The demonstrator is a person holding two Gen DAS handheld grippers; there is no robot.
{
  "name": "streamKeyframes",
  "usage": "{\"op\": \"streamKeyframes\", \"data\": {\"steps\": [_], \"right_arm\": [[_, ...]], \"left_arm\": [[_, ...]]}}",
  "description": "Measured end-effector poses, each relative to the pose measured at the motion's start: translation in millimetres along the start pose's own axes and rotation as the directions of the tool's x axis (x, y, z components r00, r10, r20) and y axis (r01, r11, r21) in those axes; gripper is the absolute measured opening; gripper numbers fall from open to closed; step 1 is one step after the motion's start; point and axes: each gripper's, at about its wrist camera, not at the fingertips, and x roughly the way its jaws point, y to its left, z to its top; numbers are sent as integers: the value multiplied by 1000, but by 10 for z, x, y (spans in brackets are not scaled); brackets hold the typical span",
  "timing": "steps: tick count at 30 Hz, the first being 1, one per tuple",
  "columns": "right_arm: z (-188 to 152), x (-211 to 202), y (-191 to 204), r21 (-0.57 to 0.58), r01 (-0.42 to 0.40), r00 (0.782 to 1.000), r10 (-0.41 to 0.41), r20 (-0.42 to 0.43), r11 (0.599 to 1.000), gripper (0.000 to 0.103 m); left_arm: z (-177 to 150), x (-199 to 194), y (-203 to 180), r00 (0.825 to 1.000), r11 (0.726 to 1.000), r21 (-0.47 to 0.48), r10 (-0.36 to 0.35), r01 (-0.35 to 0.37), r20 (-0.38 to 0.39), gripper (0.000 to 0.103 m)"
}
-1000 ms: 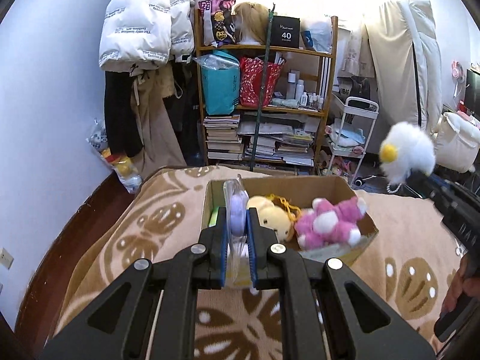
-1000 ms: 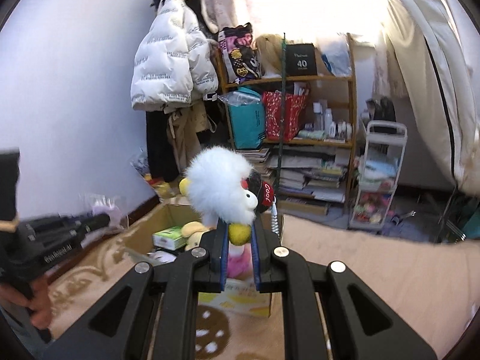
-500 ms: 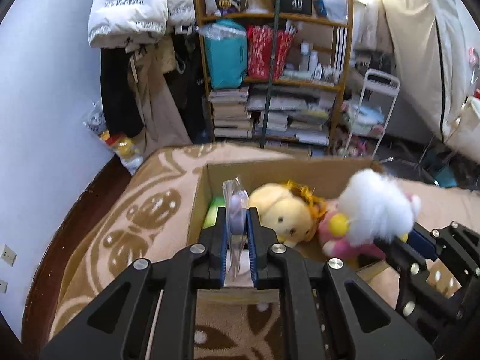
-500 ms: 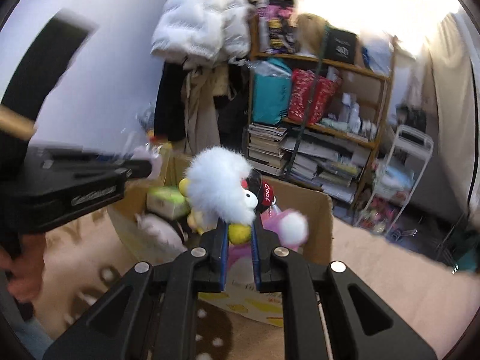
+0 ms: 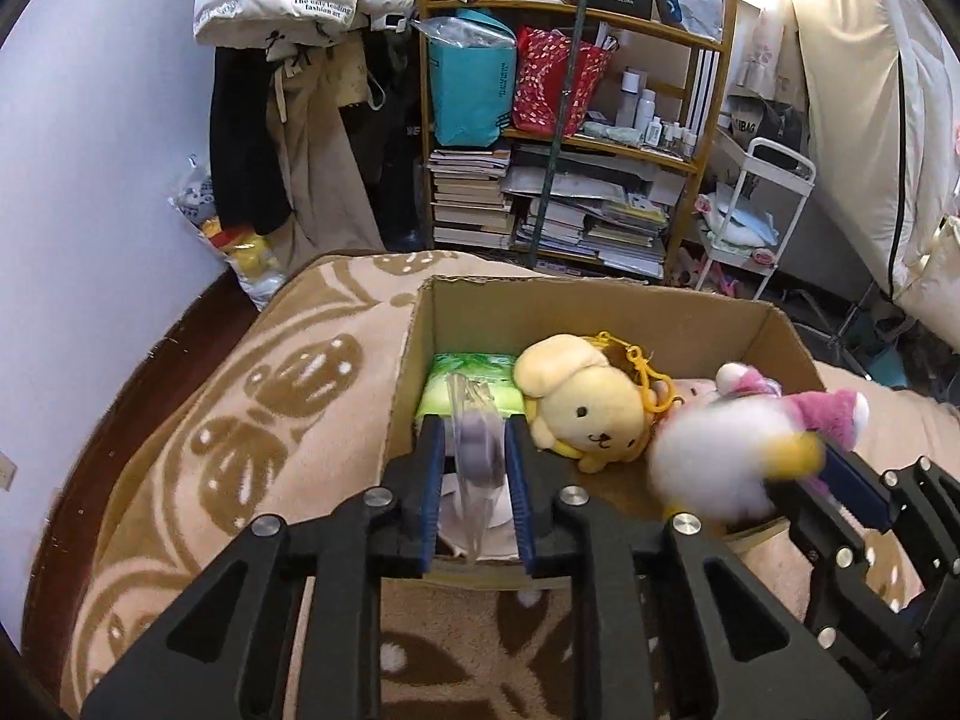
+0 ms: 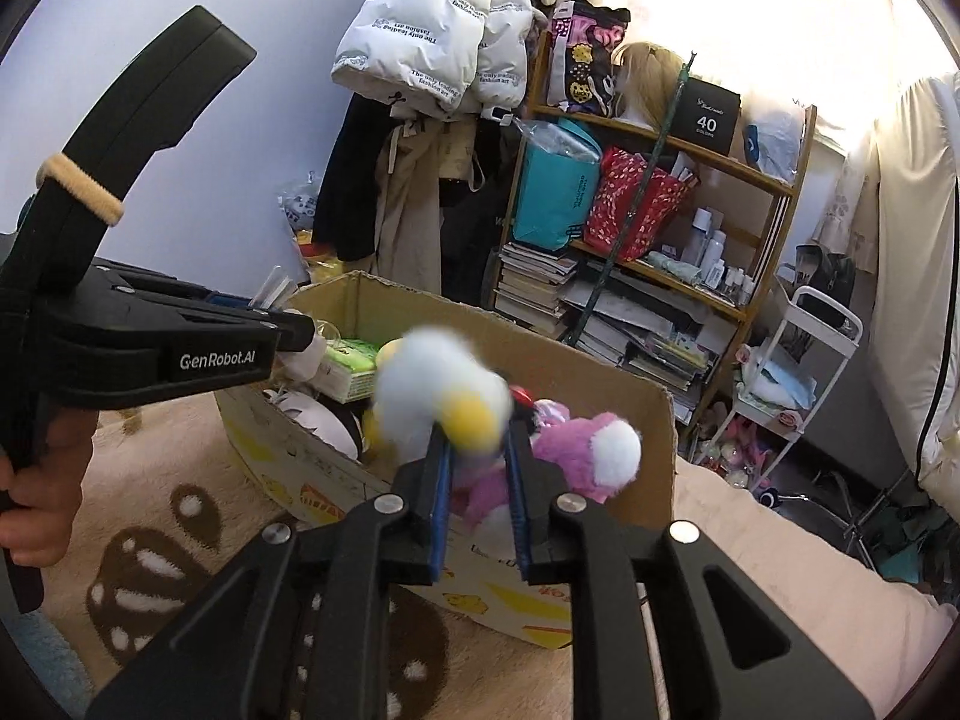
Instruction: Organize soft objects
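Observation:
An open cardboard box (image 5: 600, 306) sits on a patterned blanket. Inside lie a yellow dog plush (image 5: 588, 414), a pink plush (image 5: 828, 414) and a green tissue pack (image 5: 474, 384). My left gripper (image 5: 474, 438) hangs over the box's near left corner. Its jaws are opening, with a clear packet holding a purple item (image 5: 474, 456) loose between them. My right gripper (image 6: 477, 450) is over the box's right side, above the pink plush (image 6: 576, 444). Its jaws are opening too. The white fluffy toy (image 6: 444, 402) with a yellow spot is blurred at its fingertips, no longer pinched.
A wooden shelf (image 5: 570, 180) of books, bags and bottles stands behind the bed, with a white cart (image 5: 762, 210) to its right. Jackets (image 5: 288, 0) hang on the left wall. The beige blanket (image 5: 270, 420) surrounds the box. A hand (image 6: 42, 492) holds the left gripper's handle.
Both grippers came down over the box. The jaws of each have parted slightly, and the white toy, sharp before, is now blurred at the right fingertips.

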Motion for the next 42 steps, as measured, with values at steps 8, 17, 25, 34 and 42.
{"op": "streamKeyframes", "data": {"steps": [8, 17, 25, 34, 42], "right_arm": [[-3, -173, -104, 89, -41, 999, 41, -1, 995, 18], [39, -533, -253, 175, -59, 998, 55, 30, 983, 30], [55, -921, -334, 216, -46, 997, 33, 66, 975, 59], [7, -1447, -440, 266, -36, 989, -4, 150, 963, 95], [41, -1979, -393, 242, -28, 967, -35, 252, 970, 103]], "left_arm": [[-63, -149, 56, 1000, 1000, -16, 0, 0, -19, 39], [-136, -556, 42, 998, 999, 16, 38, -39, 48, 70], [-247, -1066, 102, 989, 998, 3, 61, -62, 132, 96], [-516, -1755, 148, 952, 992, 5, 119, -126, 284, 102], [-761, -2230, 161, 924, 986, -14, 163, -168, 346, 102]]}}
